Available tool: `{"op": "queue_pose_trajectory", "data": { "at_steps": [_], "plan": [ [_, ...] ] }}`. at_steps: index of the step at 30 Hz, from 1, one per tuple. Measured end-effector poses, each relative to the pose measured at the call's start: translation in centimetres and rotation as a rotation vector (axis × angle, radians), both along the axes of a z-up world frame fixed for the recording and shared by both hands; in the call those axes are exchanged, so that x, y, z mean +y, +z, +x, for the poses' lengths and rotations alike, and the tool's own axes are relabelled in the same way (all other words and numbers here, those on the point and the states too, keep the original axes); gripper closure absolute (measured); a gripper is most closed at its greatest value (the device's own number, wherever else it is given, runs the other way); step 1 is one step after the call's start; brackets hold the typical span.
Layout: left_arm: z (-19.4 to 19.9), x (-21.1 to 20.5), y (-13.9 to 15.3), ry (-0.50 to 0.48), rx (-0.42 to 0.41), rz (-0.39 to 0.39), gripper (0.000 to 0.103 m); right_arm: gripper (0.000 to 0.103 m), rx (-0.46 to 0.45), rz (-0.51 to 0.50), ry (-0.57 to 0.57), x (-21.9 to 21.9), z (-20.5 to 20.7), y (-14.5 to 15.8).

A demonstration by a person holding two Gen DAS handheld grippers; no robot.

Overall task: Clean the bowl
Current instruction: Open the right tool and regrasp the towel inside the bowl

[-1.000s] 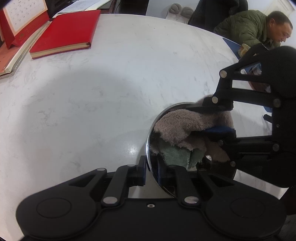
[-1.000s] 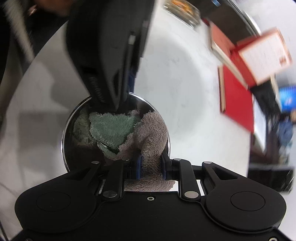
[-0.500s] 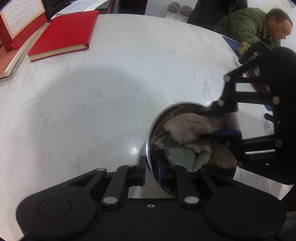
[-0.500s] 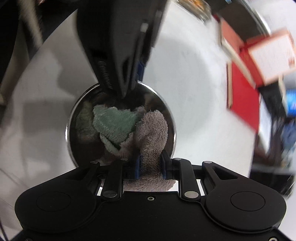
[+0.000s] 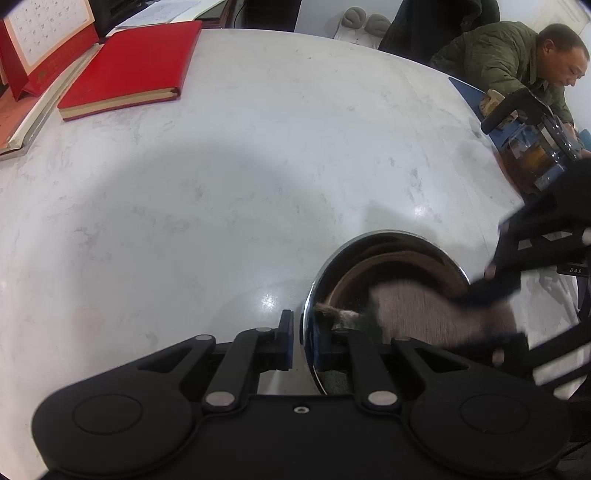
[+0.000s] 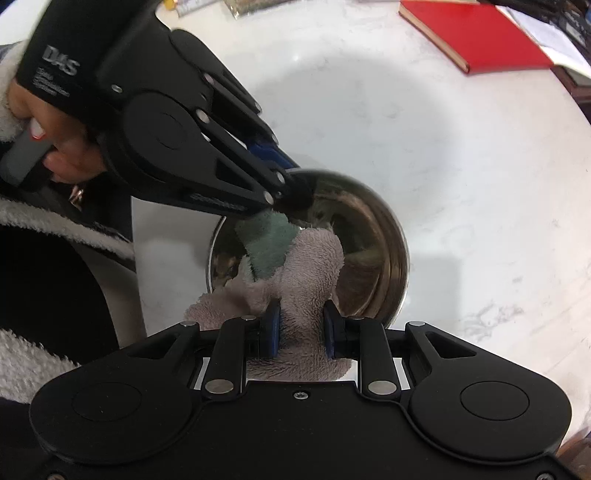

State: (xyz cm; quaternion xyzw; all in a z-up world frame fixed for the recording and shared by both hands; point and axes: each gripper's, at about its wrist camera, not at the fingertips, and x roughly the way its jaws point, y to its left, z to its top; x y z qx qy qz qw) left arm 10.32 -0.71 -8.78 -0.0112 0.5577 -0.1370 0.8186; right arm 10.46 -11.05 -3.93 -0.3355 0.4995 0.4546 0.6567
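A shiny steel bowl (image 5: 402, 258) (image 6: 373, 236) sits on the white marble table. My left gripper (image 5: 303, 339) is shut on the bowl's near rim; it shows in the right wrist view (image 6: 291, 184) clamping the far-left rim. My right gripper (image 6: 301, 328) is shut on a brown and green terry cloth (image 6: 310, 266) that lies inside the bowl. In the left wrist view the cloth (image 5: 436, 314) is blurred at the bowl's right side, with the right gripper (image 5: 498, 317) over that rim.
A red notebook (image 5: 129, 70) (image 6: 476, 33) and a desk calendar (image 5: 40, 44) lie at the far left of the table. A glass teapot (image 5: 532, 155) stands at the far right edge, near a seated man (image 5: 517, 62).
The right gripper has pulled the cloth from the bowl's middle toward its right rim, baring more of the bowl's inside. The left gripper has kept its hold on the rim.
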Motion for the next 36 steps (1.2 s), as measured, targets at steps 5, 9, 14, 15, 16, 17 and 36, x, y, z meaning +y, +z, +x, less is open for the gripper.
{"op": "queue_pose_trajectory", "data": {
  "at_steps": [5, 9, 14, 15, 16, 17, 36],
  "plan": [
    [-0.4, -0.1, 0.0, 0.011, 0.006, 0.008, 0.094, 0.081, -0.222, -0.057, 0.116, 1.6, -0.9, 0.1],
    [-0.7, -0.4, -0.2, 0.017, 0.008, 0.009, 0.094, 0.081, -0.283, -0.089, 0.172, 1.8, -1.7, -1.3],
    [-0.9, -0.8, -0.1, 0.021, -0.006, 0.02, 0.094, 0.081, -0.229, -0.092, 0.095, 0.4, -1.6, -2.2],
    [-0.9, -0.9, -0.1, 0.021, -0.008, 0.022, 0.094, 0.081, -0.203, -0.092, 0.068, 0.1, -1.6, -2.2],
    [-0.9, -1.0, -0.1, 0.021, -0.011, 0.025, 0.094, 0.081, -0.176, -0.09, 0.045, -0.2, -1.5, -2.1],
    [-0.9, -1.0, -0.1, 0.021, -0.012, 0.026, 0.094, 0.081, -0.165, -0.089, 0.034, 0.1, -1.2, -2.0],
    [-1.6, -0.1, 1.9, -0.001, -0.065, -0.034, 0.088, 0.057, 0.116, 0.391, -0.583, -9.2, -0.2, 3.3]
  ]
}}
